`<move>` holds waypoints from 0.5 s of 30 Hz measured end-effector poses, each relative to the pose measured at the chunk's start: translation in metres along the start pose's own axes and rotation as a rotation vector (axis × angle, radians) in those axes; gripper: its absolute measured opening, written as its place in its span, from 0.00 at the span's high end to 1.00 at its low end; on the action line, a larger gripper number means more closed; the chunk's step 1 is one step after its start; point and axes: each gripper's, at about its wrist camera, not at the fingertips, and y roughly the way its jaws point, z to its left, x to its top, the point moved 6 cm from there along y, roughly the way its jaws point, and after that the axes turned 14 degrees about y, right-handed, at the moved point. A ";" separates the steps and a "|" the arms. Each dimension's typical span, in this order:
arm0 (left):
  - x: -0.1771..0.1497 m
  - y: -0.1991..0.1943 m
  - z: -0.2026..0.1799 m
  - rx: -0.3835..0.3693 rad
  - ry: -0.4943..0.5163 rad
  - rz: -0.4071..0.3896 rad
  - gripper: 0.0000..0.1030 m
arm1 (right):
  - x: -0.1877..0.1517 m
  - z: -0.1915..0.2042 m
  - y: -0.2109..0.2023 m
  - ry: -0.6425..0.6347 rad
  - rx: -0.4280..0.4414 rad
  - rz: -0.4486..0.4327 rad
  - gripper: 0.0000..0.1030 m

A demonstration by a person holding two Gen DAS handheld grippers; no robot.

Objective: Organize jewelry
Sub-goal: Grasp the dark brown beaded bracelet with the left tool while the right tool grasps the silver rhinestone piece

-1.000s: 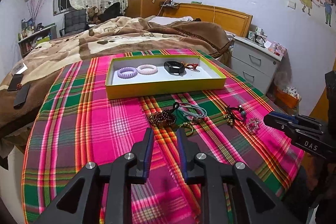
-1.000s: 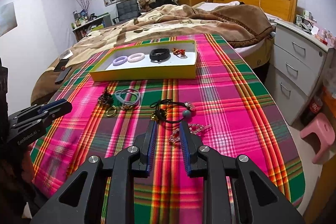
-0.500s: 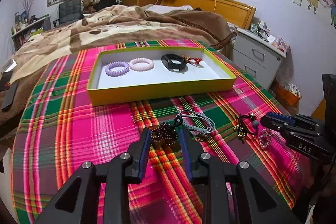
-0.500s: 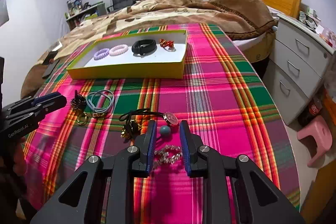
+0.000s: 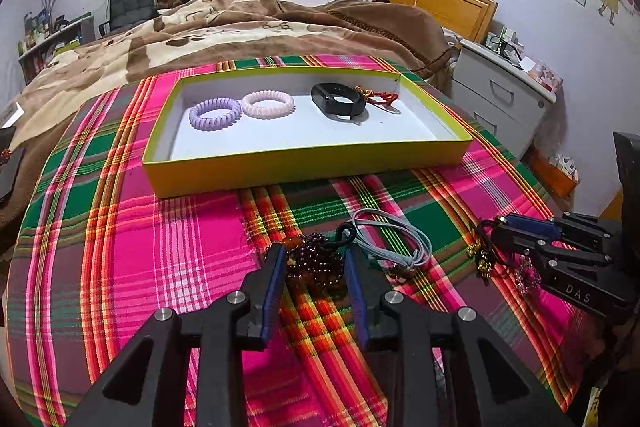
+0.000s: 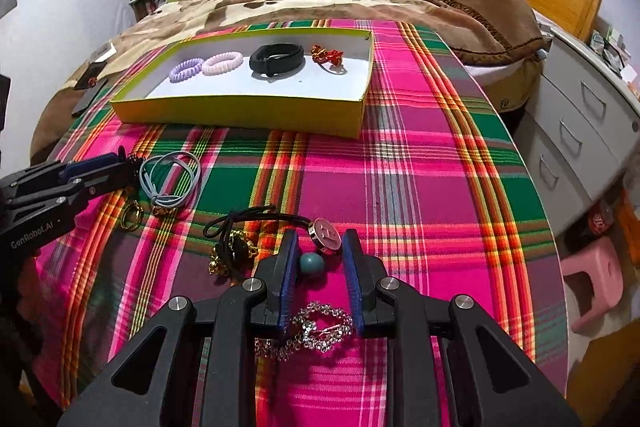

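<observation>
A yellow-green box (image 5: 304,163) (image 6: 240,113) on the plaid cloth holds a purple coil ring (image 5: 215,109), a pink coil ring (image 5: 268,104), a black band (image 5: 338,101) and a red charm (image 5: 380,95). My left gripper (image 5: 315,253) is open, its fingers either side of a dark bead bracelet (image 5: 316,263). A grey hair tie (image 5: 394,239) lies just right of it. My right gripper (image 6: 318,241) is open over a teal bead (image 6: 312,264), with a pink round charm (image 6: 327,233) ahead and a crystal bracelet (image 6: 316,327) between the fingers' bases.
A black cord with gold beads (image 6: 234,247) lies left of the right gripper. A gold ring (image 6: 130,217) sits near the left gripper (image 6: 100,171). The table edge falls away on the right toward white drawers (image 6: 580,131) and a pink stool (image 6: 596,279).
Both grippers have moved forward and down. The left now straddles the bead bracelet; the right has passed over the crystal bracelet to the teal bead. Both stay open.
</observation>
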 end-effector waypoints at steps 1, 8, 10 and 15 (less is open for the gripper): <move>0.000 0.001 0.000 -0.002 -0.001 0.005 0.71 | 0.000 0.001 0.000 -0.009 -0.007 0.000 0.78; 0.001 0.000 0.000 0.000 0.018 -0.001 0.81 | 0.002 0.000 0.001 0.007 -0.008 -0.003 0.87; 0.000 -0.001 0.001 0.005 0.018 0.002 0.88 | 0.001 -0.002 0.000 0.017 -0.002 -0.004 0.87; -0.003 -0.005 0.005 -0.009 -0.001 -0.008 0.89 | 0.000 -0.003 -0.004 0.045 0.017 -0.012 0.87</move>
